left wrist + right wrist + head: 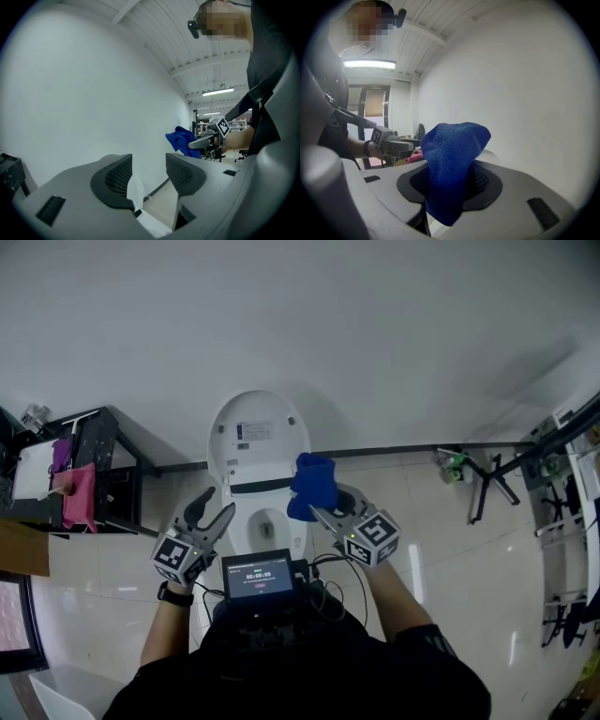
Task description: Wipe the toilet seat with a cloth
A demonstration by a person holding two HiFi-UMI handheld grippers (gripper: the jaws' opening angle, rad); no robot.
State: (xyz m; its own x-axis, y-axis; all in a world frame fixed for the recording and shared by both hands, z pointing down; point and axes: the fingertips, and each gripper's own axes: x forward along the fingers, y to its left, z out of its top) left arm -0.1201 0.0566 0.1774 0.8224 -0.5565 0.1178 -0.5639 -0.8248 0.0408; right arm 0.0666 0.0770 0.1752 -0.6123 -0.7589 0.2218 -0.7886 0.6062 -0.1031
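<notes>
While the right gripper [323, 514] clamps the bunched blue cloth [312, 486] just above the right side of the toilet seat [242, 524], the left gripper [214, 512] hangs over the left rim, jaws apart and empty. The lid [258, 432] stands raised at the far wall. Cloth not yet on the seat. Best approach, as I judge it: lower until the loose fold lies flat, press lightly, sweep along the ring, and hold the hard jaw tips off the seat.

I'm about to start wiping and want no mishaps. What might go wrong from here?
The blue cloth, bunched in the right tool, sticks out in a loose wad, so it may slip or wipe only a narrow strip. The open left tool hangs empty near the raised lid and might knock it.
</notes>
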